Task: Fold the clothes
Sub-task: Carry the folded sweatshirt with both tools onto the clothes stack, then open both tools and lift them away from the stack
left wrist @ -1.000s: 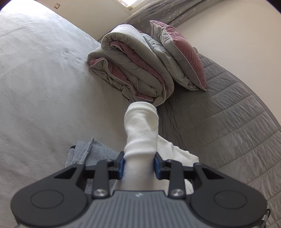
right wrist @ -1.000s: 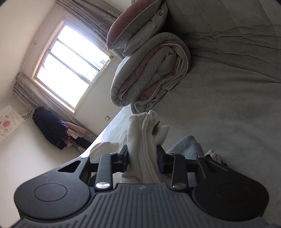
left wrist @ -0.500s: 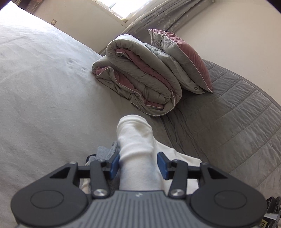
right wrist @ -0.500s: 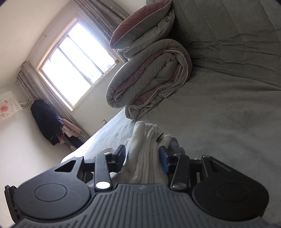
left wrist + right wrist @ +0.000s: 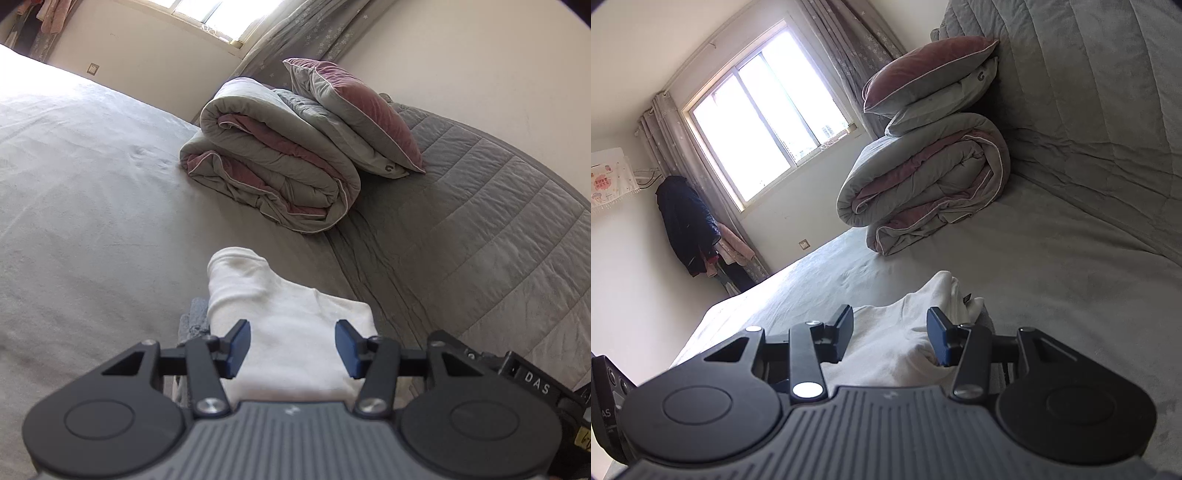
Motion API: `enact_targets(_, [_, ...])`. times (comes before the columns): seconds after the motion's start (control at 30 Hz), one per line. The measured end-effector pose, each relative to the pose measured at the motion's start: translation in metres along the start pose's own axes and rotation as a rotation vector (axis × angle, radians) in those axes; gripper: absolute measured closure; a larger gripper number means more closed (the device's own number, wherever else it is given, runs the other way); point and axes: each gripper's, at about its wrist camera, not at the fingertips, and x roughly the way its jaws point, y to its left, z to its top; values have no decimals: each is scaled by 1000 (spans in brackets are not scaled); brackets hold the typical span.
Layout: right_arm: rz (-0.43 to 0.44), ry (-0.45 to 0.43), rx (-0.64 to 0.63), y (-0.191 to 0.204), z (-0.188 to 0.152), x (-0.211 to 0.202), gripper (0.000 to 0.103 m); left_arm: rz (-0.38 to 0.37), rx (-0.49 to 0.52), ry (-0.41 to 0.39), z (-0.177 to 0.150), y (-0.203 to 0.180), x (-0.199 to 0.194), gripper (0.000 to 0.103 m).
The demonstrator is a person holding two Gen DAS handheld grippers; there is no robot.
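Lying between both hand-held grippers' parted pads: white garment

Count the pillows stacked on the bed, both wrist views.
2. A pink-faced pillow leans on top, and a grey pillow lies under it, resting on the rolled duvet by the headboard. More could be hidden behind the stack.

The near part of the white garment is hidden behind the left gripper body. A grey cloth beneath it shows only a sliver. The wall poster is cut off by the frame edge, its print too small to read.
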Motion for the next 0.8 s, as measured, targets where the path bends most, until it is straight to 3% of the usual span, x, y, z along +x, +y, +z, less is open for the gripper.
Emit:
enact_targets(0.2, [-81,37,-28,20,-8,-28,54,88,96,94,-11,-24,-31,50])
enact_targets(0.37, [-153,81,-51,37,-17,-51,49,167,152,181,-21,-36,-59,41])
enact_targets(0.53, [-214,145,-113,57,-30,-71,37,240,227,222,-29,-49,-88,20])
enact_targets(0.67, [-265,178,-135,70,-38,-83,29,280,259,249,-35,-56,-109,10])
enact_targets(0.77, [-293,203,-146,77,-41,-89,17,311,291,257,-39,-62,-119,1])
enact_targets(0.8, [-302,208,-151,80,-42,-92,9,318,300,261,-40,-64,-121,1])
